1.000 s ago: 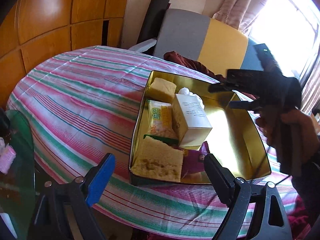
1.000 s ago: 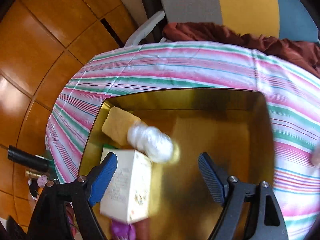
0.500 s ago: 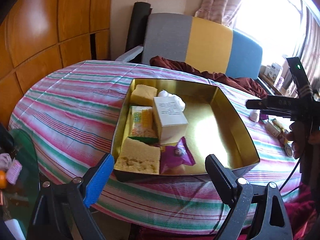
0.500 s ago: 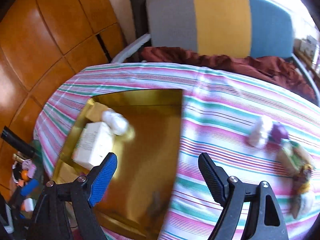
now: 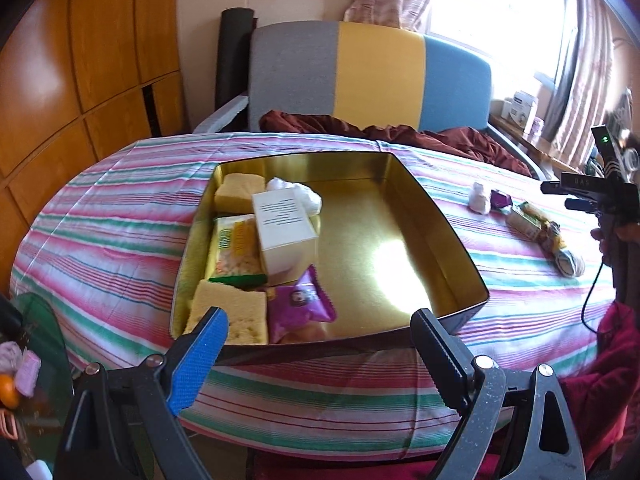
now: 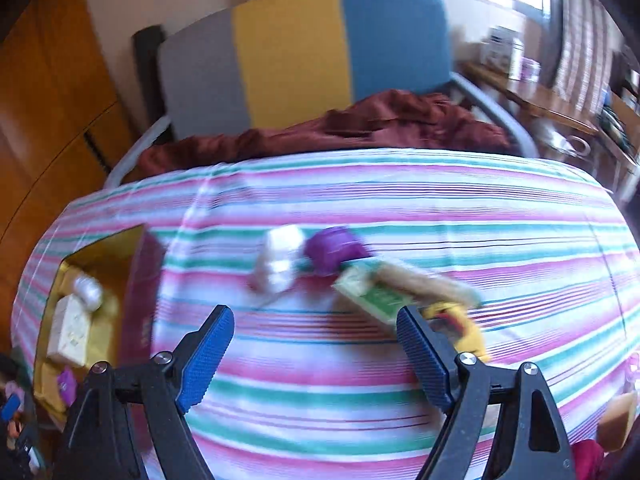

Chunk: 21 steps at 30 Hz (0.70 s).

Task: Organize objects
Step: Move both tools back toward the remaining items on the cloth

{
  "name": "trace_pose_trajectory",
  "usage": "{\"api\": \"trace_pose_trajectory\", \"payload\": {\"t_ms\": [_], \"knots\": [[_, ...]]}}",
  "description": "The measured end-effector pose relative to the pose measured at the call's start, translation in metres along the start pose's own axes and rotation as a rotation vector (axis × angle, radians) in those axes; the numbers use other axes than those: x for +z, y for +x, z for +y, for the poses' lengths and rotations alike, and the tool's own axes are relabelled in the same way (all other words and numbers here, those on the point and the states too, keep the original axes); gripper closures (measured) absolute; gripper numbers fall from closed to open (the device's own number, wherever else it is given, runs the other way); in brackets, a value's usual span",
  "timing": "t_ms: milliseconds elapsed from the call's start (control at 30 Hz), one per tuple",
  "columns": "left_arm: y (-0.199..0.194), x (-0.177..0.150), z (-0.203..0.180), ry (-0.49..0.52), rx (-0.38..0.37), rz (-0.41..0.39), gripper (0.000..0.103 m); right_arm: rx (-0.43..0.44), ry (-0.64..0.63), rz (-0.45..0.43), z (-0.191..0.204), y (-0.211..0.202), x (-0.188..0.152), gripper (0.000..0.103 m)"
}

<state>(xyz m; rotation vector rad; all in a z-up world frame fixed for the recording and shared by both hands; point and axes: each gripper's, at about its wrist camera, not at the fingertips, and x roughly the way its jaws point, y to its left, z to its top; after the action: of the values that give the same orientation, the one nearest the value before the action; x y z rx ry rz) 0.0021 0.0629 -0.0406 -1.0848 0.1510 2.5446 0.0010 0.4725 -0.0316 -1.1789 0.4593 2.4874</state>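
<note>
Tin: a gold tin (image 5: 436, 232) sits on the striped desk (image 5: 120, 208), mid-frame in the left wrist view; its long axis runs from lower left to upper right of the frame.
Tin contents: all packed along its left side, the right half bare. A white box (image 5: 282, 232) lies with its long axis running from the near to the far wall, a yellow sponge (image 5: 228, 312) at the near corner, another sponge (image 5: 238, 192) at the far corner, a yellow-green snack pack (image 5: 234, 248) between them, a purple packet (image 5: 300, 304) at the near wall, a white wad (image 5: 304, 196) behind the box.
Loose things: right of the tin, well apart from it, a row runs toward the lower right of the frame: a small white bundle (image 6: 280, 260), a purple piece (image 6: 332, 248), a long green-and-tan pack (image 6: 396, 288) lying slantwise, a yellow thing (image 6: 464, 328) partly behind the right finger.
Left gripper (image 5: 320, 356): jaws wide, nothing between them, at the lower edge of the frame just before the tin's near wall.
Right gripper (image 6: 316, 352): jaws wide, empty, over bare cloth below the loose row.
Left wrist view only: the full tin, plus the other gripper held by a hand (image 5: 612, 236) at the right edge.
Right wrist view only: blurred; the loose row up close, the tin only as a sliver at the left edge.
</note>
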Motion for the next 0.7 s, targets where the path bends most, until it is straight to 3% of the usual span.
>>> {"api": "trace_pose_trajectory", "payload": {"t_ms": [167,267,400,533,700], "knots": [[0.005,0.006,-0.018,0.040,-0.004,0.013,0.010,-0.067,0.259,0.003,-0.080,0.014,-0.010,0.018],[0.007,0.015,-0.029,0.047,-0.030,0.013,0.010,-0.016,0.445,-0.015,-0.113,0.010,-0.010,0.018],[0.011,0.034,-0.057,0.093,-0.075,0.001,0.010,0.039,0.537,-0.027,-0.129,0.005,-0.012,0.018],[0.018,0.055,-0.089,0.133,-0.136,-0.002,0.010,0.084,0.550,-0.031,-0.128,0.002,-0.012,0.018],[0.034,0.079,-0.129,0.167,-0.204,0.014,0.010,0.116,0.649,-0.103,-0.149,-0.013,-0.019,0.018]]}}
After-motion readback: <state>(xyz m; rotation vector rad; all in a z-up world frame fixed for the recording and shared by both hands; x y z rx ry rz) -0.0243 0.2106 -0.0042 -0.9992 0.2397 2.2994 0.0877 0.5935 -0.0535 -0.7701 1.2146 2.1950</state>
